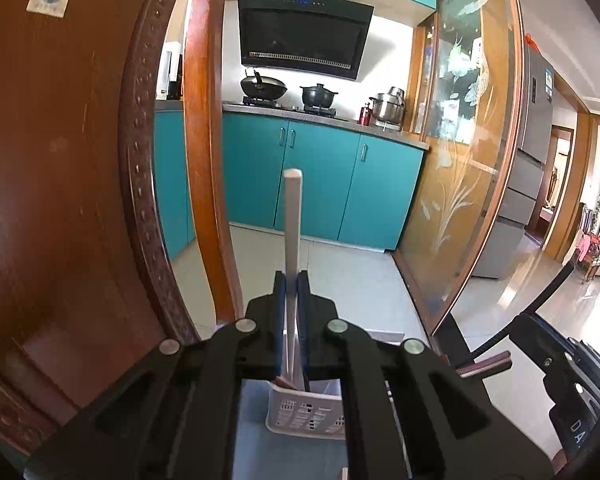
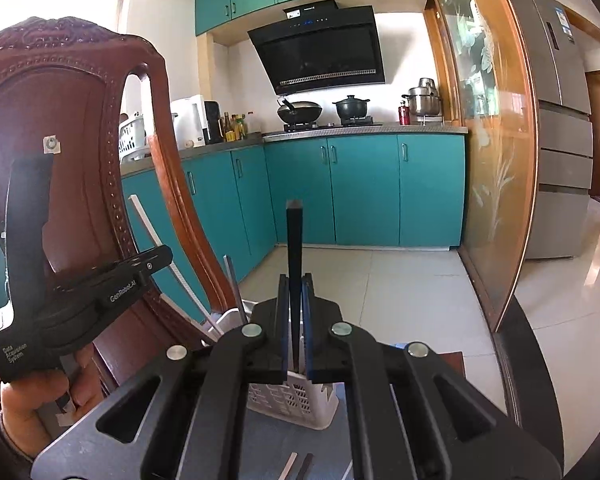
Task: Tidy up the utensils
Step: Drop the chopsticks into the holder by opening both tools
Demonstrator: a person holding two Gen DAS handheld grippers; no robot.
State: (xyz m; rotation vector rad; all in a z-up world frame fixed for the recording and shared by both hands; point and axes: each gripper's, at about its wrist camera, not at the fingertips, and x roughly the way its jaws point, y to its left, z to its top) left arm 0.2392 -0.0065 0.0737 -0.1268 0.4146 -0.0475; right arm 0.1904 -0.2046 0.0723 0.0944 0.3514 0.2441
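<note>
The white chopstick [image 1: 291,240] stands upright, pinched between the fingers of the left gripper [image 1: 291,280], its lower end reaching down into the white perforated basket [image 1: 306,414] directly below. Held vertical like this, it can slide straight down into the holder rather than catch on the rim. A brown utensil end [image 1: 285,382] already sits in the basket at about 10 o'clock from the stick's foot.

The right gripper [image 2: 295,284] mirrors this: its fingers are clenched on a dark chopstick [image 2: 295,264], also upright, with its tip over the same basket [image 2: 292,402]. Both sticks seem poised for lowering in, one per hand, so the pair ends up together.

In the right wrist view, the left gripper's body [image 2: 80,292] shows at 9 o'clock, gripped by the person's hand [image 2: 36,404], with the white stick slanting up from it. A thin metal handle [image 2: 235,288] rises from the basket area, though what it belongs to is hard to tell. More sticks [image 2: 298,466] lie on the counter [image 2: 228,460] at 6 o'clock, probably awaiting sorting. A carved wooden chair [image 2: 80,120] stands behind.
</note>
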